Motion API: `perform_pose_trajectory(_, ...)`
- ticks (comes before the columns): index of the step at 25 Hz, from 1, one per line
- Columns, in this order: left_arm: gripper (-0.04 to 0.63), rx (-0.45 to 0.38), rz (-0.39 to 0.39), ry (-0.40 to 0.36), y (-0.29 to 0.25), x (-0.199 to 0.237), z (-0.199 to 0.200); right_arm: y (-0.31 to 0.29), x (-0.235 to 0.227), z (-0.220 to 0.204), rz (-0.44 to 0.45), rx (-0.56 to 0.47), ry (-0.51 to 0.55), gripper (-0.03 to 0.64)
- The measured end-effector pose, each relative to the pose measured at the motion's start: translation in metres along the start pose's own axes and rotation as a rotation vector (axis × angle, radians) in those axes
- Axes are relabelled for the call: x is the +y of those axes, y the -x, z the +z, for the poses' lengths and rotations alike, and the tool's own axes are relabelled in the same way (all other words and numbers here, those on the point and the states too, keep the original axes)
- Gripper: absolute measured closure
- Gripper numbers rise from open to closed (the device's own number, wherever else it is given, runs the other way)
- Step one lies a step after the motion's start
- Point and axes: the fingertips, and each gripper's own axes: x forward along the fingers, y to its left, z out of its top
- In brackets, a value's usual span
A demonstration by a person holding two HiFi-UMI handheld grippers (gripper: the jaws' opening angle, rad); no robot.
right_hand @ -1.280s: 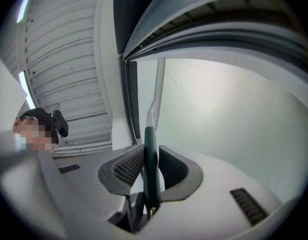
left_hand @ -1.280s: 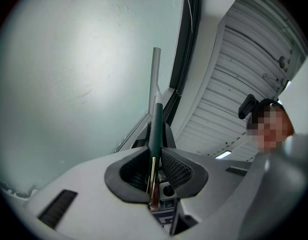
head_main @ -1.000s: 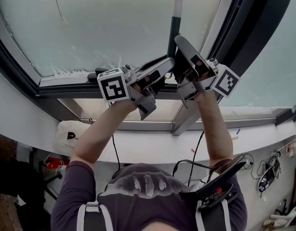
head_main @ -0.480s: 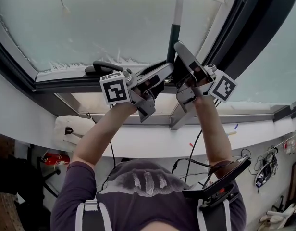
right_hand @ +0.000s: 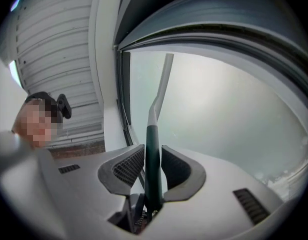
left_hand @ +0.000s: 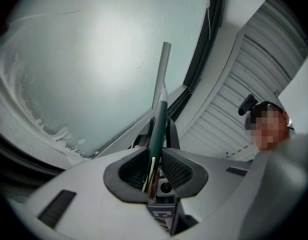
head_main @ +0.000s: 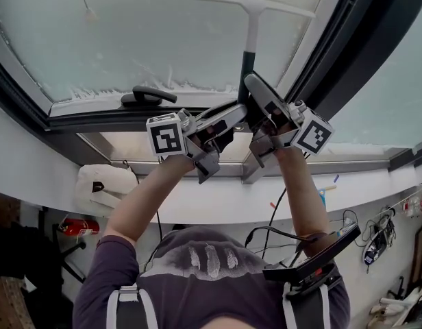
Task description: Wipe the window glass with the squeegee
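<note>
The squeegee has a white T-shaped blade (head_main: 245, 4) that lies against the frosted window glass (head_main: 149, 33), and a dark green handle (head_main: 246, 70) below it. Both grippers hold that handle from below. My left gripper (head_main: 238, 110) comes in from the left, shut on the handle's lower end. My right gripper (head_main: 252, 82) is shut on it just above. In the left gripper view the green handle (left_hand: 157, 129) runs up between the left gripper's (left_hand: 155, 163) ribbed pads (left_hand: 133, 170). In the right gripper view the handle (right_hand: 153, 144) stands between the right gripper's (right_hand: 153, 161) pads (right_hand: 128, 168).
A black window handle (head_main: 146, 96) sits on the lower frame, left of the grippers. White residue (head_main: 94, 91) lines the glass's bottom edge. A dark mullion (head_main: 348, 40) divides this pane from the right pane (head_main: 396, 94). A white bundle (head_main: 105, 184) and cables (head_main: 375, 245) lie below the sill.
Both grippers have come down with the squeegee. Its blade has slid down the glass and now shows in full near the top of the head view.
</note>
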Motion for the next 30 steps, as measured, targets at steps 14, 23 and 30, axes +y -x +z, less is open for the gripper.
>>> perform_pose_trajectory(14,0.503,0.012,0.019,0.051,0.017,0.014,-0.009,-0.014,-0.013,-0.026,-0.042,0.122,0.083,0.525)
perform_pose_trajectory(23,0.503,0.024,0.039,0.075,0.052,0.009,-0.032,-0.005,-0.005,-0.063,-0.054,0.117,0.03,0.525)
perform_pose_trajectory(30,0.503,0.035,0.05,0.128,0.054,0.028,-0.041,0.003,-0.024,-0.069,-0.078,0.114,0.008,0.523)
